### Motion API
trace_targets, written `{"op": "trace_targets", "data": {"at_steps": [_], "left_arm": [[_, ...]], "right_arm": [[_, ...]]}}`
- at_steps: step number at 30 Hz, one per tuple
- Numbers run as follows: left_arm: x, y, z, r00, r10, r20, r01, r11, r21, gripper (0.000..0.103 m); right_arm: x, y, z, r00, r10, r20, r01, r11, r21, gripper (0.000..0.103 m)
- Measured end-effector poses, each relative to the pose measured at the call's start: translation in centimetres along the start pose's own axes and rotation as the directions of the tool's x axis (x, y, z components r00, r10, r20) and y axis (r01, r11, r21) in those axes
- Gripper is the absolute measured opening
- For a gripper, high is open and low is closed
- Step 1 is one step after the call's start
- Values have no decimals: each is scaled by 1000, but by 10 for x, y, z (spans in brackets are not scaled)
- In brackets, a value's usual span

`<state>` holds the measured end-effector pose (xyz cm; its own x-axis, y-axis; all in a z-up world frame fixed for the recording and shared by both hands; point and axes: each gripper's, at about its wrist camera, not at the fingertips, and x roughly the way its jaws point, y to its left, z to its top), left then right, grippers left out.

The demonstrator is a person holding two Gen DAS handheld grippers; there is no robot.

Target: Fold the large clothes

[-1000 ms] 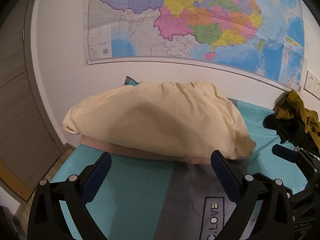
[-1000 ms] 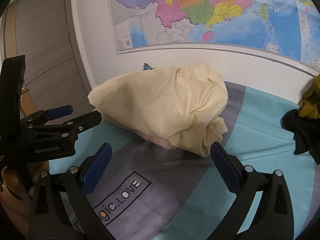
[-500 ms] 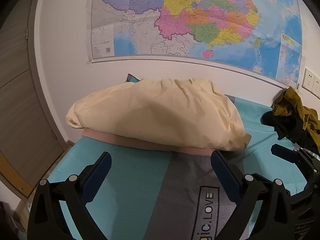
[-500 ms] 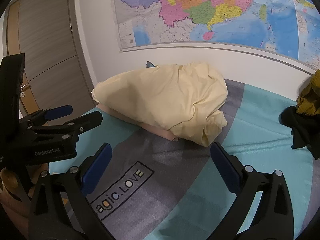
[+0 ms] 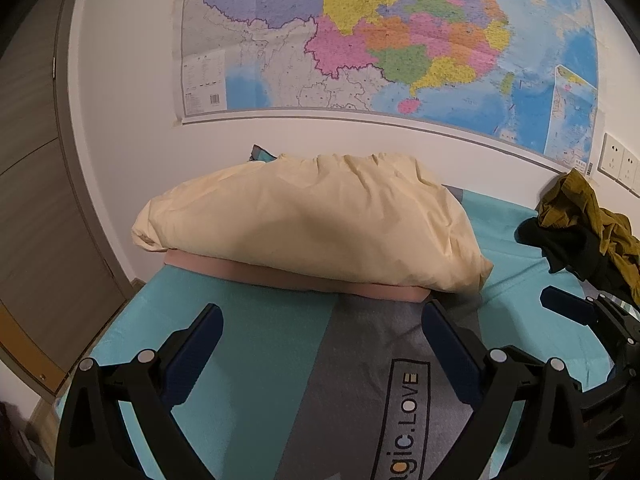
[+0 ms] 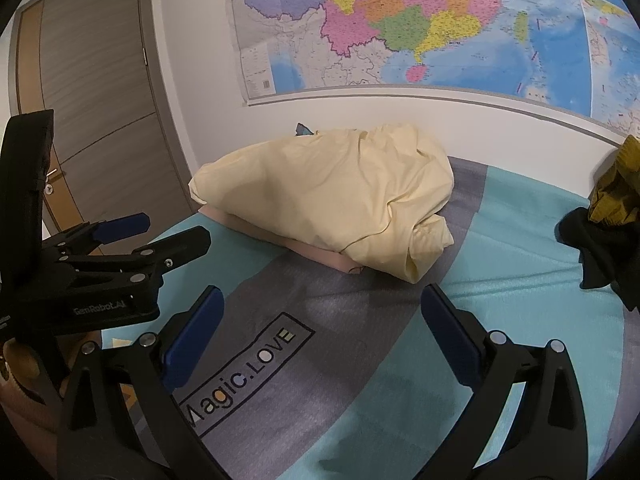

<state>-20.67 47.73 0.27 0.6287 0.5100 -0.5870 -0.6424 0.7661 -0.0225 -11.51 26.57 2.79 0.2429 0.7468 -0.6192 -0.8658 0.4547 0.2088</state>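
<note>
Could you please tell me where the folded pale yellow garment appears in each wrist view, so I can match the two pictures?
Left wrist: the pale yellow garment fills the centre, stacked on a pink garment, beyond the open left claw.
Right wrist: it lies centre, slightly upper, past the open right claw.
Shared landmark: the wall map directly above it.

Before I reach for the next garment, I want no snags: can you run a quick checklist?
1. Left tongs open and empty: ok.
2. Right tongs open and empty: ok.
3. Cream garment folded and stacked on the pink garment: ok.
4. Unfolded olive and black clothes waiting on the bed, to the right: ok.
5. Bare bed in front of both tongs: ok.
6. How many garments are in that pile: cannot tell.
</note>
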Motion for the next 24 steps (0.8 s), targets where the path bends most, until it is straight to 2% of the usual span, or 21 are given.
{"op": "trace_targets", "data": {"at_steps": [24], "left_arm": [[1,1,-6,1000,15,-15,-15,1000,0,96]], "right_arm": [[-2,0,-2,1000,9,-3,-9,1000,6,97]]}}
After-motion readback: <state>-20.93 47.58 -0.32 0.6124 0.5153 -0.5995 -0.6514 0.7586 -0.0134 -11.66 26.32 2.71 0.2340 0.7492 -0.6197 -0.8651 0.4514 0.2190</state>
